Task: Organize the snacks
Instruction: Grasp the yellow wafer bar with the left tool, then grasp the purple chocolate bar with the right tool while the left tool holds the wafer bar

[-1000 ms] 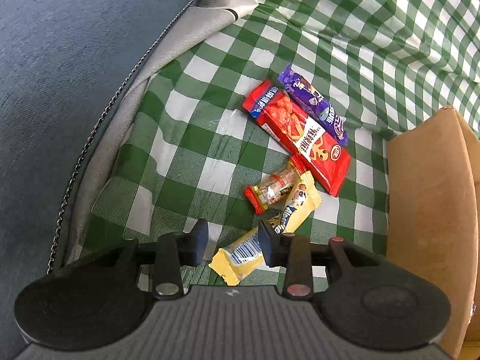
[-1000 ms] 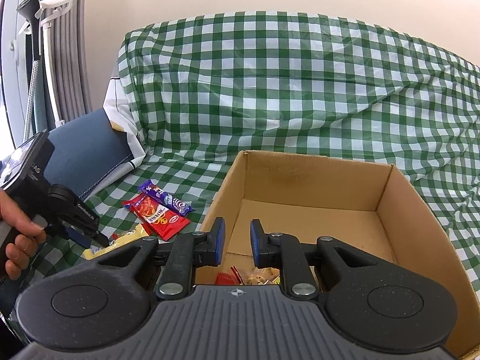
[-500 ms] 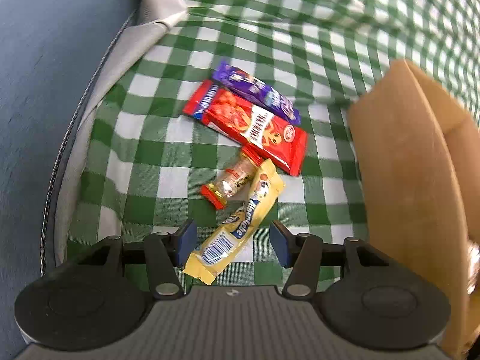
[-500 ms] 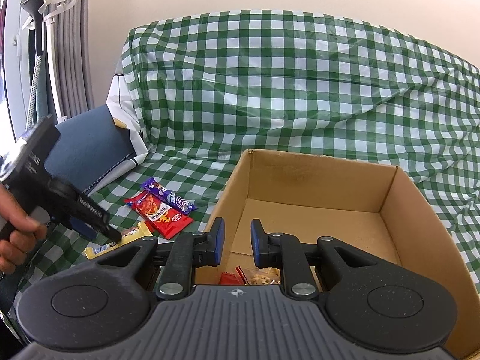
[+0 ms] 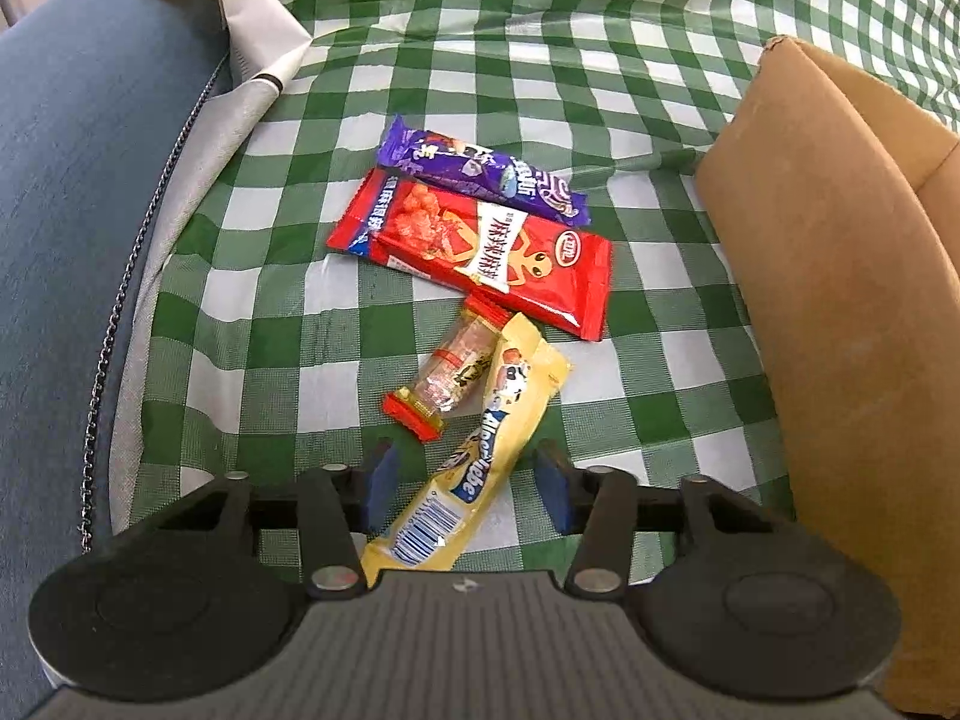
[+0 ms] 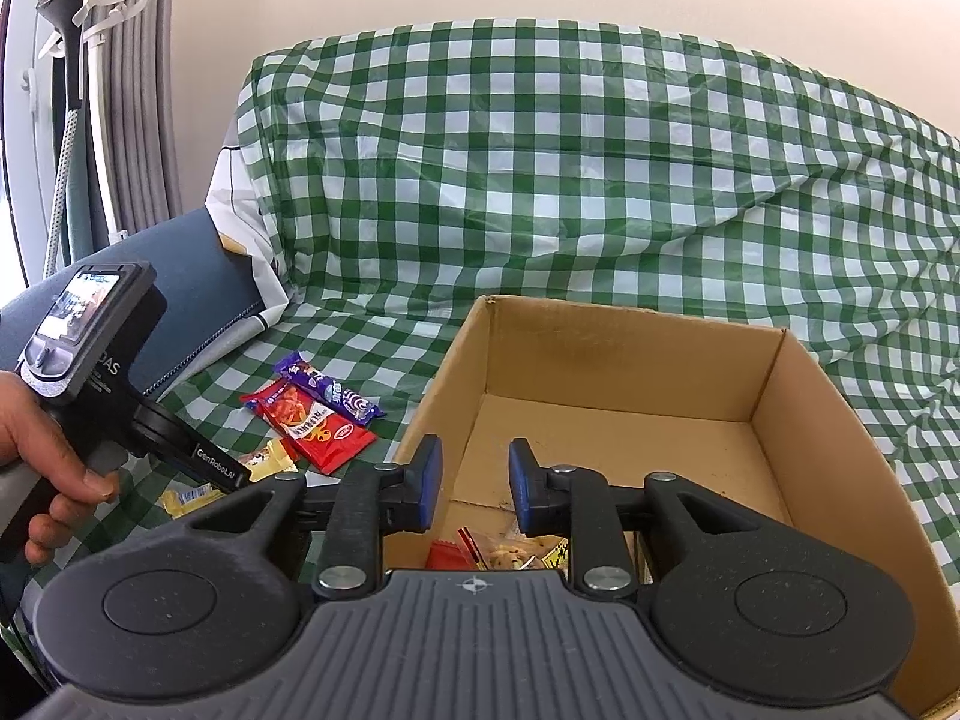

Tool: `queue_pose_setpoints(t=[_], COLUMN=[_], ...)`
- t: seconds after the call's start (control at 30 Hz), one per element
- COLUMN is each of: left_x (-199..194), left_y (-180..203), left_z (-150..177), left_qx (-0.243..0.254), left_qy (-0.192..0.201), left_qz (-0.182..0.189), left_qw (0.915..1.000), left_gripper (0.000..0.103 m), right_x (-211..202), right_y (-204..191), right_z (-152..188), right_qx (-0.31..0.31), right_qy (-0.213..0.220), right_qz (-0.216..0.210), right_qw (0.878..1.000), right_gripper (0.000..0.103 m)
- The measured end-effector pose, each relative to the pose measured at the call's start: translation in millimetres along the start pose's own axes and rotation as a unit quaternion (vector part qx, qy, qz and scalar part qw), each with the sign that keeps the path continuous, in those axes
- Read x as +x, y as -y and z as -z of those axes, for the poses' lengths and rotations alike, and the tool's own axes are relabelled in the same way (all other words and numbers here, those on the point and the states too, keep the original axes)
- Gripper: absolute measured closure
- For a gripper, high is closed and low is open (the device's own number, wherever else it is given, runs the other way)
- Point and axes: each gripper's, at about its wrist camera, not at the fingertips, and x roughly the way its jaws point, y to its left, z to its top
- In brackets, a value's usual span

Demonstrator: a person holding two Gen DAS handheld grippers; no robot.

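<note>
Several snacks lie on the green checked cloth: a purple bar (image 5: 480,175), a red packet (image 5: 474,246), a small clear packet with red ends (image 5: 447,378) and a yellow wrapper (image 5: 480,462). My left gripper (image 5: 467,489) is open, its fingers on either side of the yellow wrapper's lower half, not gripping it. The cardboard box (image 6: 624,396) stands right of the snacks, with a few snacks (image 6: 492,552) at its near end. My right gripper (image 6: 474,489) is open and empty, above the box's near edge. The snacks also show in the right wrist view (image 6: 312,414).
A blue cushion (image 5: 78,180) with a chain zipper borders the cloth on the left. The box wall (image 5: 840,324) rises close on the right of the left gripper. The cloth-covered sofa back (image 6: 570,180) stands behind the box. A coat stand (image 6: 72,48) is far left.
My left gripper has opened wider and shifted, so the yellow wrapper now lies between its fingers. The box has come closer in its view. My right gripper has barely moved.
</note>
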Motion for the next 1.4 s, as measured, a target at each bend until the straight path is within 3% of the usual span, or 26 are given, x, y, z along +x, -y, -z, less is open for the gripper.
queue_pose_setpoints(t=[0.17,0.27,0.4,0.5,0.7,0.9,1.0,1.07,1.13,1.3,1.4], left_x=[2.3,-3.0,-16.5,-21.2,-17.4,-16.0,-17.0,-17.1,-17.1,-15.1,-16.0], left_y=[-4.4,-12.2,-26.8,-39.3,-68.5,-80.3,-85.3,-88.3,-93.2,-98.0,-99.5], left_z=[0.4,-2.0,-7.1,-11.2,-10.8,-11.1,-13.0,-13.3,-12.2,-8.6,-7.7], left_qx=[-0.005,-0.028,-0.073,-0.110,-0.209,-0.244,-0.260,-0.271,-0.290,-0.319,-0.328], left_qy=[-0.004,-0.001,0.019,0.027,0.011,0.008,0.011,0.010,0.008,-0.005,-0.008], left_qz=[0.004,0.017,0.042,0.041,0.045,0.038,0.036,0.038,0.039,0.051,0.056], left_qw=[1.0000,0.9995,0.9963,0.9928,0.9767,0.9689,0.9648,0.9619,0.9562,0.9462,0.9428], left_gripper=[0.086,0.091,0.091,0.091,0.091,0.091,0.091,0.091,0.091,0.091,0.091], right_x=[1.4,2.6,3.1,5.0,5.0,18.8,34.1,47.6,64.5,119.6,161.7], right_y=[1.0,-0.6,-0.7,-0.3,-4.5,-8.8,-18.7,-31.8,-51.9,-89.7,-111.6], right_z=[0.6,1.1,1.5,1.8,1.7,-16.3,-36.7,-50.8,-64.8,-92.3,-94.4], right_qx=[0.002,-0.003,-0.006,-0.006,-0.009,-0.015,-0.029,-0.044,-0.072,-0.148,-0.182], right_qy=[0.000,-0.003,-0.004,-0.007,0.004,-0.025,-0.045,-0.060,-0.075,-0.111,-0.138], right_qz=[0.002,0.001,0.003,0.008,0.014,0.016,0.008,-0.006,-0.028,-0.078,-0.099], right_qw=[1.000,1.000,1.000,1.000,1.000,0.999,0.999,0.997,0.994,0.980,0.968], right_gripper=[0.077,0.077,0.074,0.069,0.061,0.061,0.062,0.071,0.072,0.071,0.062])
